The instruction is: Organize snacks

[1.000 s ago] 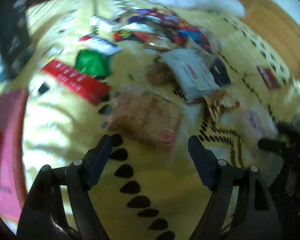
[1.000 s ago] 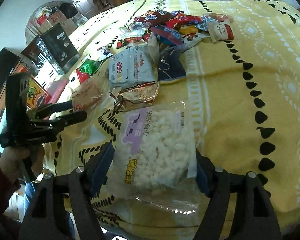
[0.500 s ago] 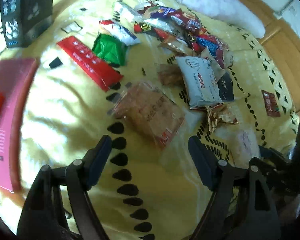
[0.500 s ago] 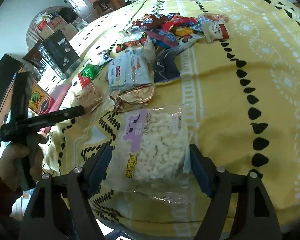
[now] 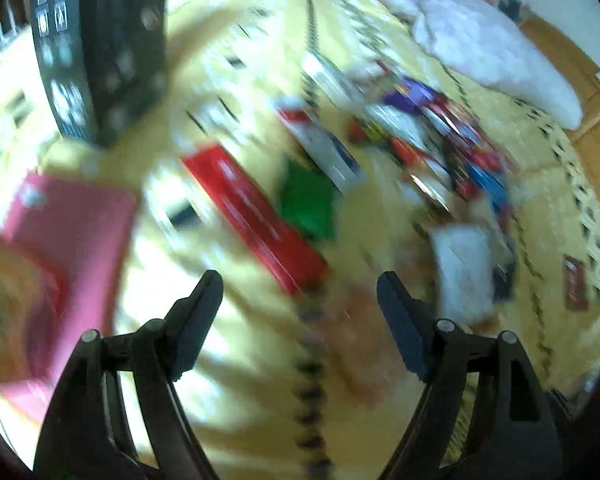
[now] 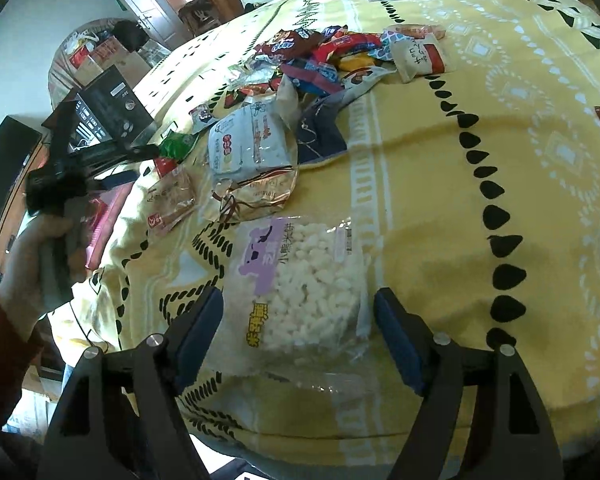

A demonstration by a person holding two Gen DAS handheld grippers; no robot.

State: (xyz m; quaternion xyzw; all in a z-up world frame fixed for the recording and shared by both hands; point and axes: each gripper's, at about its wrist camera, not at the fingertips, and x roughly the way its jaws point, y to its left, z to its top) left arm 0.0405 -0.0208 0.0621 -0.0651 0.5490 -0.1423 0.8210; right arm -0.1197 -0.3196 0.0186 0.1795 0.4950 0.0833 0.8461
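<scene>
While nothing is gripped yet, the scene reads as the start of a pick. At the far left of the right wrist view, the person's left hand (image 6: 32, 264) holds the left gripper (image 6: 136, 151) above the bed's near-left edge; side-on there, its fingers are hard to judge, but its own view shows them spread wide around nothing. To its right lie a brown biscuit pack (image 6: 171, 204), a white pouch (image 6: 249, 142) and a crumpled gold wrapper (image 6: 256, 196), with a mixed snack pile (image 6: 328, 56) farther back on the yellow bedspread (image 6: 500, 160). Nearest the right gripper (image 6: 298, 316) lies the clear bag of white puffs (image 6: 308, 284), between the open fingers but not touched by them. To take it well, I would judge that the fingers should settle lower and close on the flat sealed edge, gently, since puffed pieces probably crush and the film may slip. Only the left wrist view, badly blurred, shows the red box (image 5: 256, 216), a green packet (image 5: 308, 200) and a pink box (image 5: 72, 240) at the left, plus a black carton (image 5: 100, 48) far left; only the right wrist view shows the puff bag clearly.
</scene>
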